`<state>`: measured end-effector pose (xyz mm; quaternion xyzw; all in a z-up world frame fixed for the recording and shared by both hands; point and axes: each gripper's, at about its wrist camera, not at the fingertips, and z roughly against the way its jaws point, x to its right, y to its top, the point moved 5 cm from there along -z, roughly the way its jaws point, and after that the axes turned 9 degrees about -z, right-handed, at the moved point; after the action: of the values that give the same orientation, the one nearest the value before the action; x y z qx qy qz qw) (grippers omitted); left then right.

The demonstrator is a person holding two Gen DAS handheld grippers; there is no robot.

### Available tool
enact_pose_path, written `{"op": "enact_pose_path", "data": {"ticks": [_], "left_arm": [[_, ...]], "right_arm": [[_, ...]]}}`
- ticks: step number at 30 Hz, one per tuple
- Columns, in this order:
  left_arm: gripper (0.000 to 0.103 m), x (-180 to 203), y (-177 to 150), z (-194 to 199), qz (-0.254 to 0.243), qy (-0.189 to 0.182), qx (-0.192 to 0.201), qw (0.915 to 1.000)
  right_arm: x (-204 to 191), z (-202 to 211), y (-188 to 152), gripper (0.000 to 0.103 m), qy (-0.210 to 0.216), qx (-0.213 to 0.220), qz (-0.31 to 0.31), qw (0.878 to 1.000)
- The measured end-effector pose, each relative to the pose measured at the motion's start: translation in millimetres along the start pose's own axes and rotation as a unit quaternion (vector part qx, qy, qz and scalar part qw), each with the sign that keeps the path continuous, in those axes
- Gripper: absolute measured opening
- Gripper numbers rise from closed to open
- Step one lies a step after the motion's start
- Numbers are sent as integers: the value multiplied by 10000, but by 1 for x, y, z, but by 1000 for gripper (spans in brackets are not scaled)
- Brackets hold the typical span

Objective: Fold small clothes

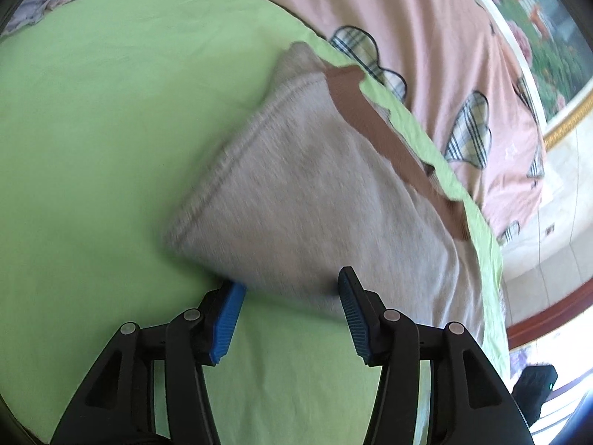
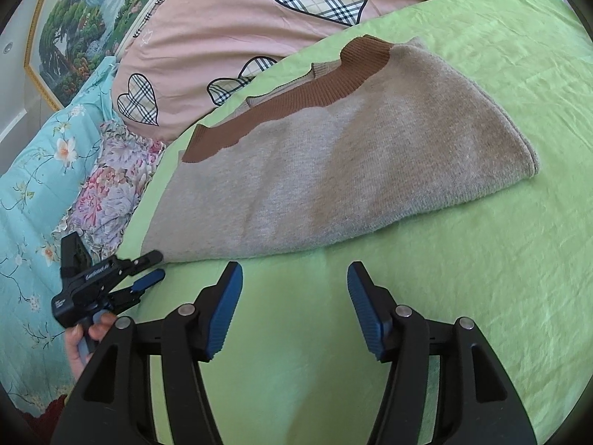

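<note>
A bed (image 2: 463, 296) under a green sheet (image 1: 92, 148) fills most of both views, with a pink quilt (image 2: 229, 11) printed with plaid hearts bunched along its far side and a floral blanket (image 2: 26, 185) at its left edge in the right wrist view. A framed landscape picture (image 2: 66, 37) hangs on the wall beyond. On the sheet lies the grey sweater (image 2: 333, 170), folded into a long flat band with its brown collar (image 2: 315, 85) along the far edge, toward the quilt; it runs from the bed's left edge toward the middle. The right claw (image 2: 294, 285) hovers over bare sheet just near of the sweater, its blue pads apart and nothing between them. The left claw (image 1: 291, 289) stands at the sweater's near-left end, half wide, and the grey cloth's edge lies between its pads; that view is blurred, and the pads do not appear to press on the cloth. In the right wrist view a hand (image 2: 85, 337) grips the left claw's handle at the bed's left edge.
</note>
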<state>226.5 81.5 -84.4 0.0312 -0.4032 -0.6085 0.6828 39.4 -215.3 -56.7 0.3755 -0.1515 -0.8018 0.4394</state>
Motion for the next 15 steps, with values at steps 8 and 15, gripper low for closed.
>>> {"op": "enact_pose_path", "data": {"ticks": [8, 15], "left_arm": [[14, 4, 34, -19, 18, 427, 285, 9987], [9, 88, 42, 3, -1080, 326, 722, 9910]], "right_arm": [[1, 5, 8, 60, 162, 16, -103, 9998], [9, 18, 48, 60, 511, 154, -250, 9983]]}}
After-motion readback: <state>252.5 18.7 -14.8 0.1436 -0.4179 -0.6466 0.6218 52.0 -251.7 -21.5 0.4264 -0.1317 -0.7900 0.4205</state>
